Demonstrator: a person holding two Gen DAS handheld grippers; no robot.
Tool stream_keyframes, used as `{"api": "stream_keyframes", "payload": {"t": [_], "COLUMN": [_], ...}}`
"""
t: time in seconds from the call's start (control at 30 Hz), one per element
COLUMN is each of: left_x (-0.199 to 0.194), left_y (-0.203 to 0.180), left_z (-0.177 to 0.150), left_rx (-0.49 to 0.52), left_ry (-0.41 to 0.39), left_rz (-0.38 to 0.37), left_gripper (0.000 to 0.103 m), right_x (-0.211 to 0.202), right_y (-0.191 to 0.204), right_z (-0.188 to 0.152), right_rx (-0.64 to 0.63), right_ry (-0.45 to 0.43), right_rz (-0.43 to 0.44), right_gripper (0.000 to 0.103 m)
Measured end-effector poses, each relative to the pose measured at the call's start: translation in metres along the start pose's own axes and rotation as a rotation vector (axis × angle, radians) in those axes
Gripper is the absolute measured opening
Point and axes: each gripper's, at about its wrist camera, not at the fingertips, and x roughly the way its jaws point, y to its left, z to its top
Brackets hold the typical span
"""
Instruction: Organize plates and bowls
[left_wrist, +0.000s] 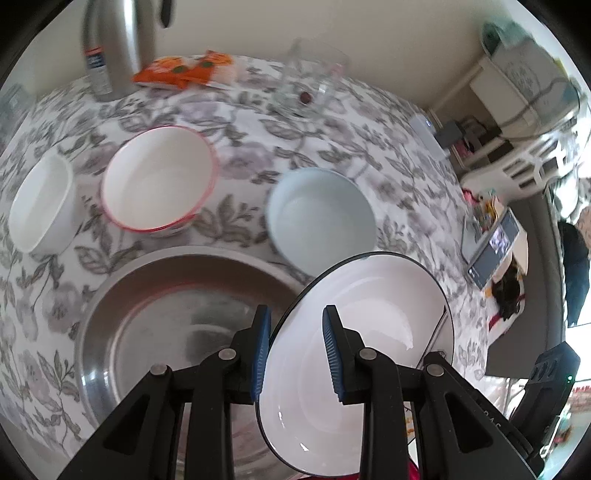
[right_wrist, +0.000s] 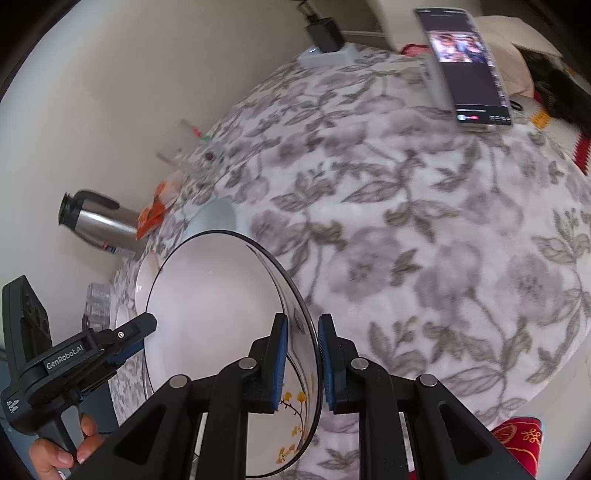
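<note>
A white plate with a dark rim (left_wrist: 369, 314) is held tilted above the table, between both grippers. My left gripper (left_wrist: 295, 354) straddles its left rim, with a clear gap between rim and right pad. My right gripper (right_wrist: 303, 362) is shut on the opposite rim of the same plate (right_wrist: 214, 314), which shows yellow flowers. The left gripper (right_wrist: 125, 332) also shows in the right wrist view. A large steel plate (left_wrist: 166, 314) lies under the left gripper. Behind it stand a white bowl (left_wrist: 40, 203), a red-rimmed bowl (left_wrist: 159, 177) and a pale blue bowl (left_wrist: 317, 214).
The table has a grey floral cloth (right_wrist: 424, 258). At the back stand a steel flask (left_wrist: 114, 40), an orange packet (left_wrist: 181, 70) and a glass jug (left_wrist: 310, 81). A phone (right_wrist: 465, 66) leans at the table's far right edge.
</note>
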Motion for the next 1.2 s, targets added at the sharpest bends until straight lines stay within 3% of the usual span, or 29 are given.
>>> {"api": "stream_keyframes", "payload": {"t": [0.33, 0.73, 1.2], "left_x": [-0.018, -0.035, -0.029], "left_y": [0.067, 0.125, 0.152], "left_z": [-0.017, -0.035, -0.043], "left_rx": [-0.147, -0.255, -0.323], "left_ry": [-0.056, -0.107, -0.093], "left_rz": [-0.06, -0.056, -0.038], "left_gripper": [0.03, 0.03, 0.03], "right_x": [0.018, 0.034, 0.06], "right_y": [0.042, 0.091, 0.104], "right_z": [-0.021, -0.049, -0.057], "right_rx": [-0.087, -0.223, -0.296], "right_ry": [0.046, 0.08, 0.156], "right_rz": [0.002, -0.007, -0.004], "right_gripper": [0.018, 0.018, 0.018]}}
